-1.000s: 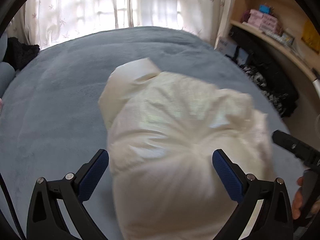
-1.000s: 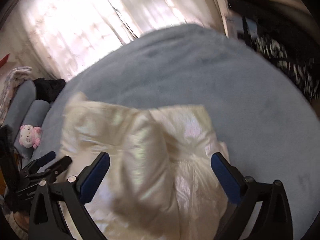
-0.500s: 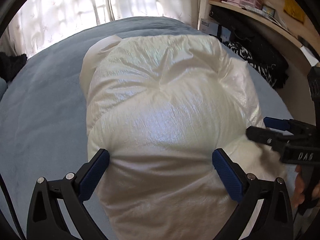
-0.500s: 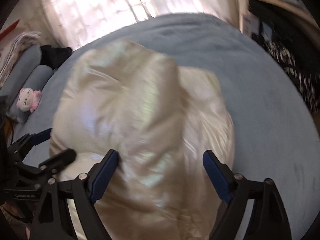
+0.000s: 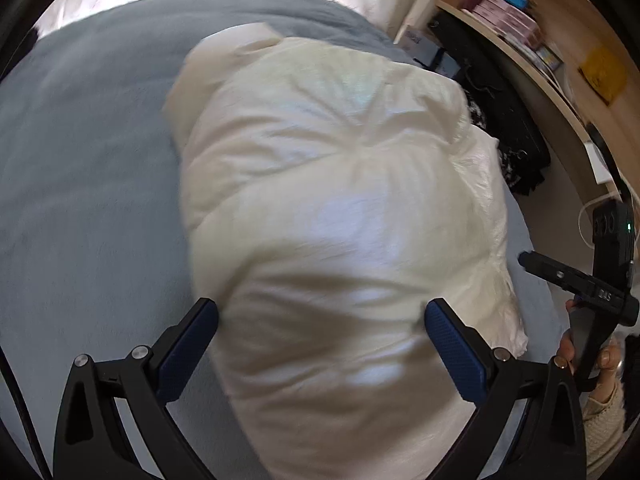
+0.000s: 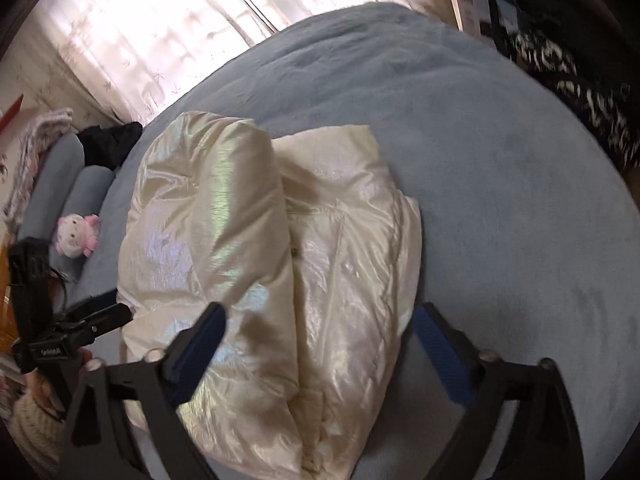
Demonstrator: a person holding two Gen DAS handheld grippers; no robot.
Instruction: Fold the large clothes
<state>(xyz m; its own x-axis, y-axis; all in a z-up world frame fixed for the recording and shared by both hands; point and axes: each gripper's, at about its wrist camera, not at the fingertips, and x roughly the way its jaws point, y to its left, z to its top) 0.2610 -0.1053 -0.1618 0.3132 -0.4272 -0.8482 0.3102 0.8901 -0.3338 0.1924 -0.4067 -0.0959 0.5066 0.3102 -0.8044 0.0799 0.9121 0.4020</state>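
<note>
Beside the blue bed's (image 6: pixel 500 200) plush toy (image 6: pixel 76 236), both tools (image 5: pixel 322 336) (image 6: pixel 316 336) gape wide over the cream jacket (image 6: pixel 260 240), gripping nothing.

A big, shiny cream puffy jacket (image 6: pixel 256 264) lies folded in a heap on the soft blue bed cover (image 6: pixel 500 184), with one puffy part lying over the left side of it. The right gripper (image 6: pixel 320 344) is near the camera with its jaws spread wide; they have just been opening, and the near end of the jacket sits between them. At the far left, a small pink and white plush toy (image 6: pixel 76 236) sits by blue cushions (image 6: pixel 72 184), and the left gripper (image 6: pixel 80 328) pokes in near the jacket's left edge.
</note>
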